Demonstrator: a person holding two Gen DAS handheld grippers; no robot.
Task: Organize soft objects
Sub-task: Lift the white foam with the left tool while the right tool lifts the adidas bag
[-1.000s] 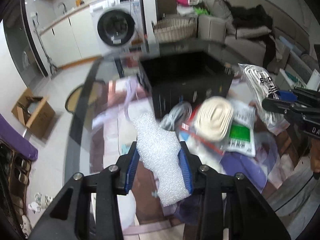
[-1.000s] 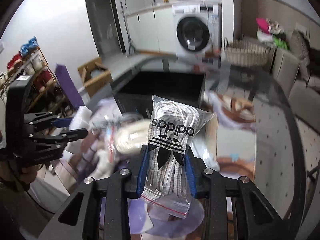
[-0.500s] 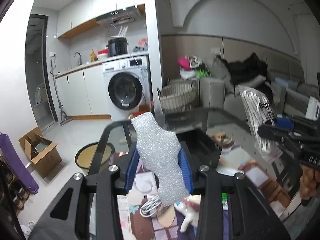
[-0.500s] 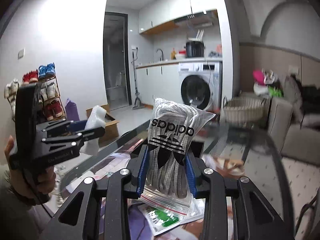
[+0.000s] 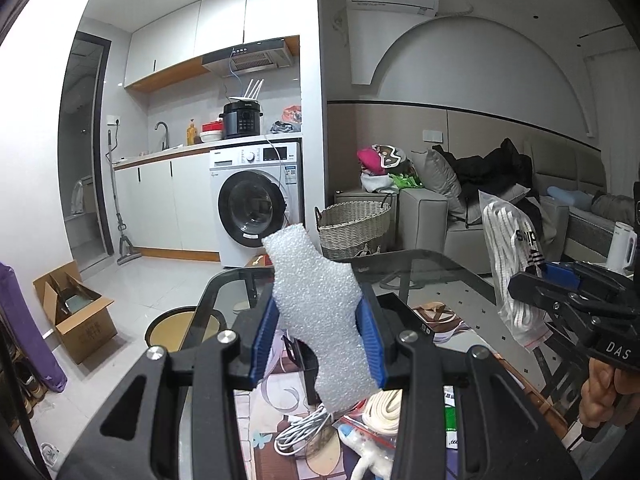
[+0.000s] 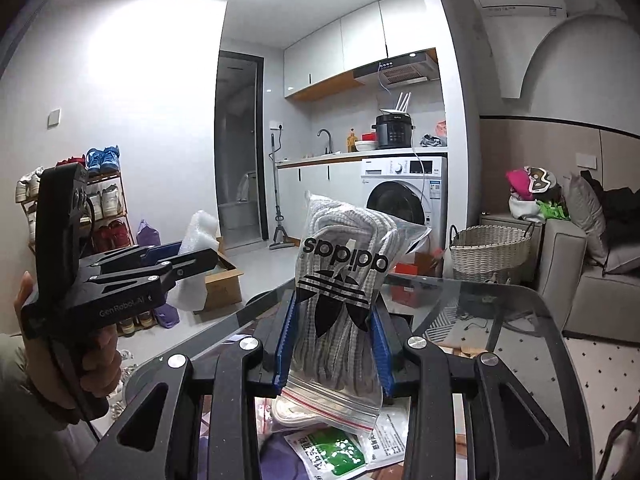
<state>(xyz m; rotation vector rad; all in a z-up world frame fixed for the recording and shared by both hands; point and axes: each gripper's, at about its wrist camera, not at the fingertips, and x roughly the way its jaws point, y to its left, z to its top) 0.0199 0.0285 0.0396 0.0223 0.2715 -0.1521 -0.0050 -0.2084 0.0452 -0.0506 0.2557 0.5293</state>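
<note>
The white foam piece [image 5: 320,312] stands upright in the lower middle of the left wrist view, pinched at its waist between the two blue pads [image 5: 262,344] of the left gripper [image 5: 318,340], its top rising above the fingers and its bottom hanging below them over the glass table [image 5: 432,268]. In the right wrist view the same foam shows small at middle left, sticking up from the left gripper [image 6: 192,258], which a hand [image 6: 76,364] holds by its handle at the left edge, fingers pointing roughly level toward the right of the frame. The clear zip bag of white laces [image 6: 344,292], printed with a black logo, sits upright in the centre of that view, clamped between the blue pads [image 6: 286,344] of the right gripper [image 6: 332,344], its red-striped seal end hanging below the fingers. In the left wrist view this bag [image 5: 512,264] appears at the right, held up by the right gripper [image 5: 560,280], with a hand [image 5: 600,392] below it at the lower right edge. On the table beneath lie a white cable [image 5: 300,432], a coiled cream band [image 5: 384,408] and a green-printed packet [image 6: 340,452].
</note>
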